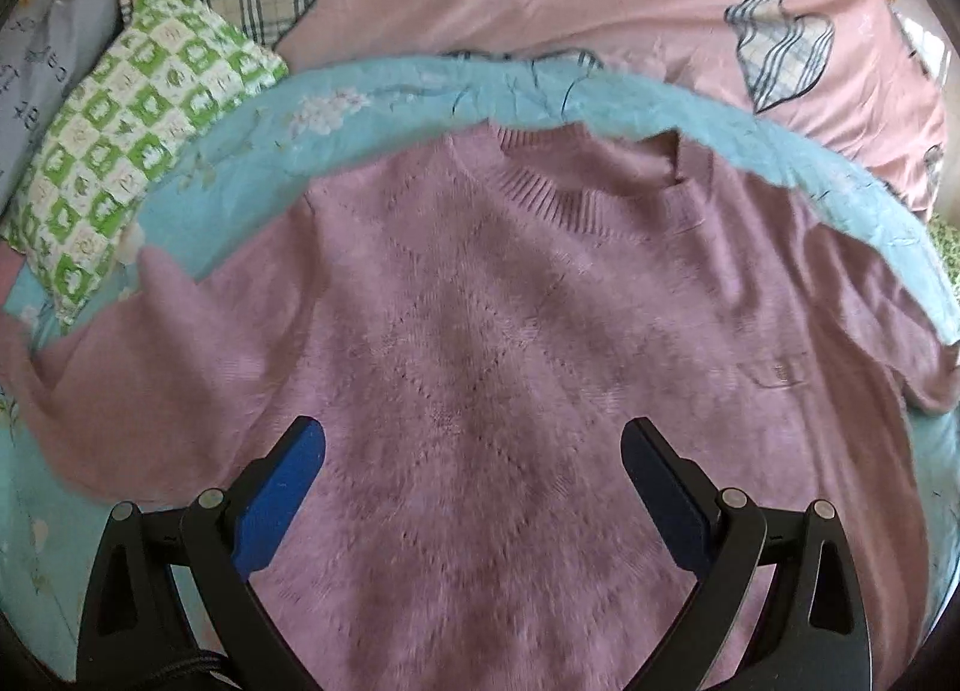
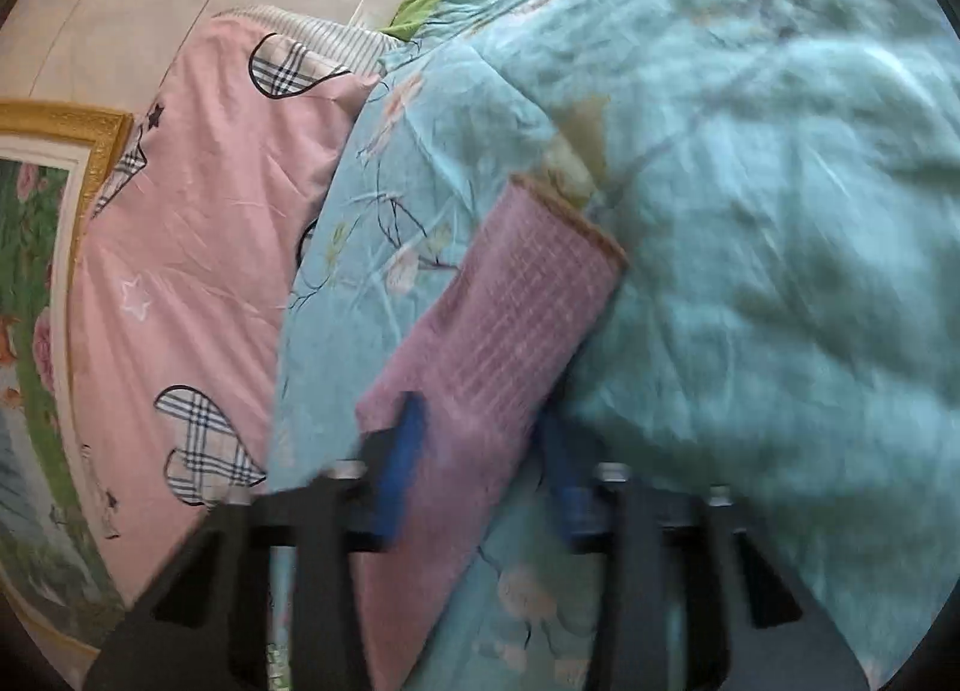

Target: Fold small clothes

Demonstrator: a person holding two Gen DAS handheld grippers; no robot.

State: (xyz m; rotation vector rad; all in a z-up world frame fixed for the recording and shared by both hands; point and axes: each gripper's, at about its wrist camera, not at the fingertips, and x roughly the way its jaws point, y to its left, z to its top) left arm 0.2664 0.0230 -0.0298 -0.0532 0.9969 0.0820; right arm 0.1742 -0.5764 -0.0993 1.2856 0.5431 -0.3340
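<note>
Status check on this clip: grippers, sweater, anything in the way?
Left gripper open above the sweater, holding nothing. Right gripper around the sleeve, blurred, grip unclear. Sweater flat on the blue quilt. Green checked pillow beside it.

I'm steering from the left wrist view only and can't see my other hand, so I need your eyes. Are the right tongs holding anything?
Observer: Yes. The right tongs have the sweater's sleeve between their fingers; the picture is blurred, so how tight is unclear.
Operator: Which part of the sleeve?
Observer: Partway along. The ribbed cuff sticks out ahead of the fingers, over the blue quilt.
Operator: My left tongs look open above the sweater body. Anything near the right hand that I should know of?
Observer: A gold picture frame stands at the far left of that view, beyond the pink sheet.
</note>
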